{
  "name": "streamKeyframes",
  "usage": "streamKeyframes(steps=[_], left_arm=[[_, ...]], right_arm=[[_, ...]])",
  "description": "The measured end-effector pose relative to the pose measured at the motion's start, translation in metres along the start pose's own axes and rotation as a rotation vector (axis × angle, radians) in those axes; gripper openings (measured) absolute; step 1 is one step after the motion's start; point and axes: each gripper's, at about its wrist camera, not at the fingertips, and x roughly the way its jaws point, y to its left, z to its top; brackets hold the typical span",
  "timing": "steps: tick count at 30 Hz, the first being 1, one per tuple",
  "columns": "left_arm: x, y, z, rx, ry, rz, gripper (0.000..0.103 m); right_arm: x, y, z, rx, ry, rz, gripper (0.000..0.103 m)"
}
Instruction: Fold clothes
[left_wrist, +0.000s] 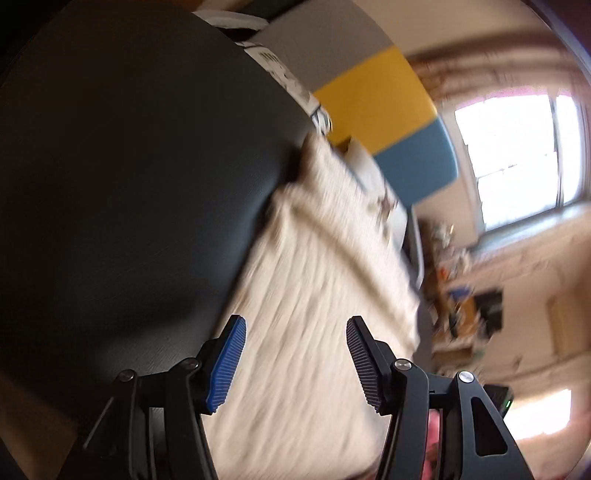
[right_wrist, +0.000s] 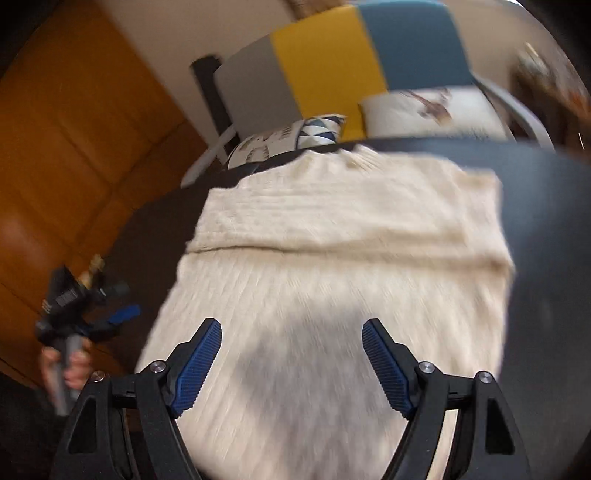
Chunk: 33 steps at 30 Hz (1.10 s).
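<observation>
right wrist: cream knit sweater (right_wrist: 332, 258) – folded, blurred – both claws released.

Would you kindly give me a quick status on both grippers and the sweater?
Left gripper open, empty. Right gripper open, empty. Cream sweater flat on dark table, partly folded. Nothing in the way.

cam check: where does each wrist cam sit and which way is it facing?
Left wrist: on left gripper, angled down over cream sweater on dark table; own open fingers show.
Right wrist: on right gripper, facing sweater; own open fingers, left gripper and hand show.
Shared: sweater, table, grey-yellow-blue headboard.
</observation>
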Motion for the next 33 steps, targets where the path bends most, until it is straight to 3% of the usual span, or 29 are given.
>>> streamKeyframes(steps=[3, 7, 12, 16, 21, 26, 30, 33], left_arm=[[0.033, -0.009, 0.024, -0.052, 0.011, -0.046, 0.058], [0.069, -0.006, 0.044, -0.116, 0.045, -0.044, 0.059], [0.096, -0.003, 0.062, -0.163, 0.029, -0.039, 0.06], [0.11, -0.001, 0.079, -0.177, 0.015, -0.032, 0.062], [0.108, -0.004, 0.082, -0.148, -0.01, -0.009, 0.062], [0.102, -0.007, 0.07, -0.099, -0.068, 0.044, 0.057], [0.094, -0.007, 0.066, -0.069, -0.093, 0.071, 0.056], [0.085, -0.005, 0.068, -0.074, -0.093, 0.087, 0.056]], right_arm=[[0.054, 0.033, 0.049, -0.111, 0.028, -0.009, 0.081], [0.12, 0.048, 0.117, -0.107, 0.058, 0.029, 0.081], [0.185, 0.064, 0.152, -0.147, 0.139, 0.065, 0.078], [0.219, 0.075, 0.156, -0.176, 0.171, 0.062, 0.078], [0.233, 0.069, 0.154, -0.213, 0.16, -0.14, 0.075], [0.221, 0.057, 0.151, -0.185, 0.141, -0.135, 0.075], [0.191, 0.059, 0.143, -0.182, 0.113, -0.026, 0.075], [0.197, 0.055, 0.13, -0.201, 0.173, -0.099, 0.075]])
